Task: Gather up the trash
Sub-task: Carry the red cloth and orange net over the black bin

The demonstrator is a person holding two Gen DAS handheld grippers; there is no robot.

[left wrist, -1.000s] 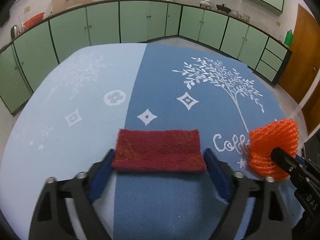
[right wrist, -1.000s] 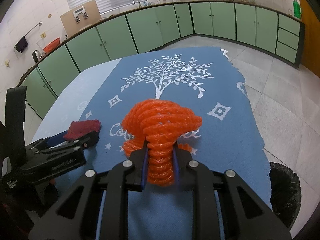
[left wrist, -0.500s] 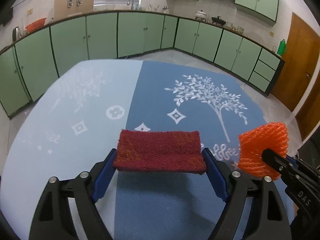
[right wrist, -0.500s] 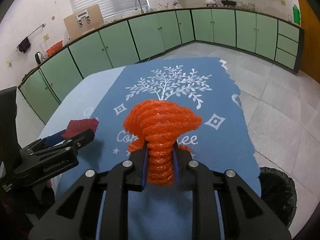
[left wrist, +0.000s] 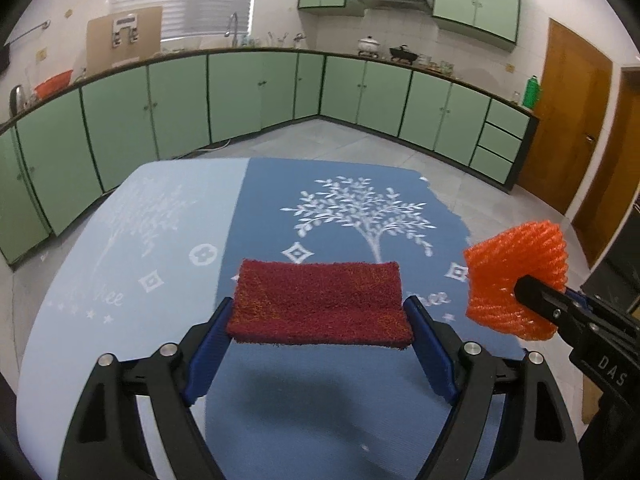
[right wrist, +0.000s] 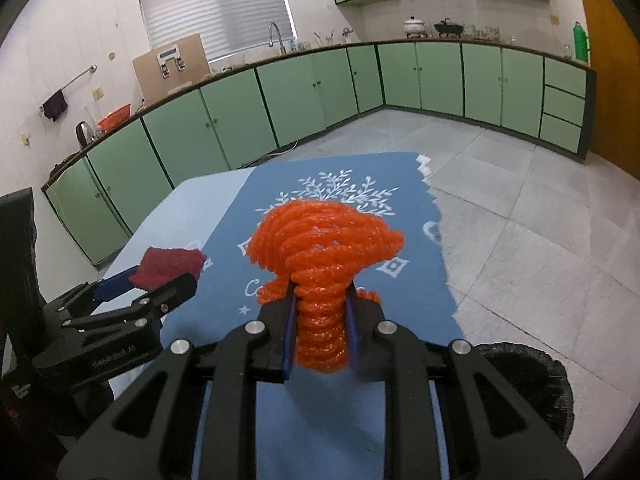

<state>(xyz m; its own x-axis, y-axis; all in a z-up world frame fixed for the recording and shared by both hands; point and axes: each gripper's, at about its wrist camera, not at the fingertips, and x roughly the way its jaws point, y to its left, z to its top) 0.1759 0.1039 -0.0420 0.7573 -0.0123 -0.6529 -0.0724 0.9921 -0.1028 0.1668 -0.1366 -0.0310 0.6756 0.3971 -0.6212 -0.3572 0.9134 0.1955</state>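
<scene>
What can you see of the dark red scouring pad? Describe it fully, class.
The dark red scouring pad is a flat rectangle of coarse, fibrous material with fuzzy edges. It lies roughly level, clamped at its two short ends between the blue pads of the left gripper, lifted clear of the blue tablecloth, where its shadow falls. Nothing else touches it.

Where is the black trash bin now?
In the right wrist view, the black trash bin stands on the floor at lower right, beside the blue tablecloth's right edge.
</scene>
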